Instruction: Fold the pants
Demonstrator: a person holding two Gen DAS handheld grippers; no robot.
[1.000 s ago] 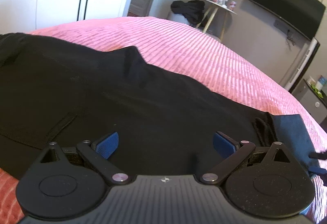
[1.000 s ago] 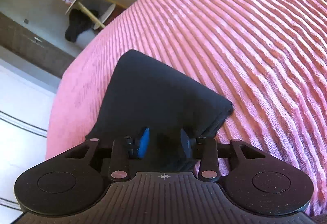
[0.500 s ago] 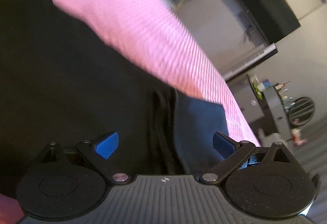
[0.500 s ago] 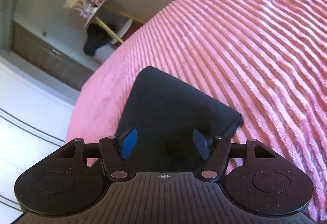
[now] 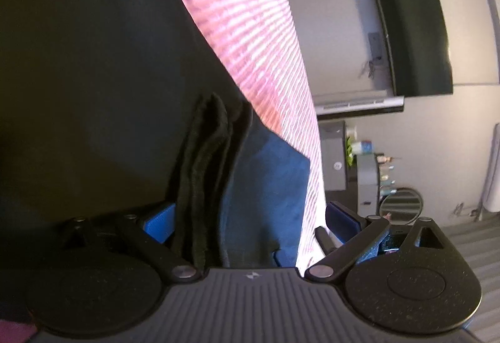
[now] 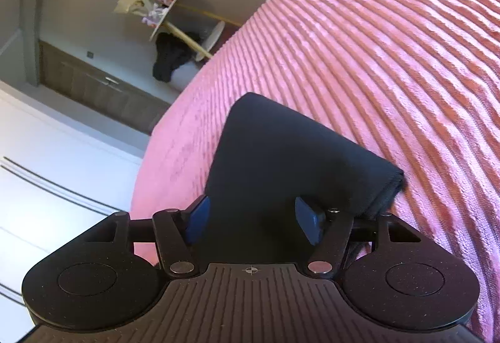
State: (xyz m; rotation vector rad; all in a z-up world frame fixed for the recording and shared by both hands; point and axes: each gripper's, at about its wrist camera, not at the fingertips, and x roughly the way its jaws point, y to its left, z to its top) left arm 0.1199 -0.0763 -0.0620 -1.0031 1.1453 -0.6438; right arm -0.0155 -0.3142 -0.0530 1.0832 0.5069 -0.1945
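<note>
The right gripper [image 6: 251,219] has spread its jaws, releasing the folded leg end [image 6: 281,155] it pinched a second ago. The left gripper [image 5: 250,218], jaws wide and empty, has swung over the layered hem edges [image 5: 206,155] at lower centre. The black pants [image 5: 93,77] lie on the pink ribbed bedspread [image 6: 390,46]; probably a regrasp is coming.

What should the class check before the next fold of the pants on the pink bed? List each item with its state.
1. Left gripper jaws open: ok.
2. Right gripper jaws open, nothing clamped: ok.
3. Pants lying on the pink bedspread: ok.
4. Layered fabric edges between the left jaws: ok.
5. Folded end flat, corners aligned: cannot tell.
6. Left view sharp enough to aim: not ok, blurred.
</note>
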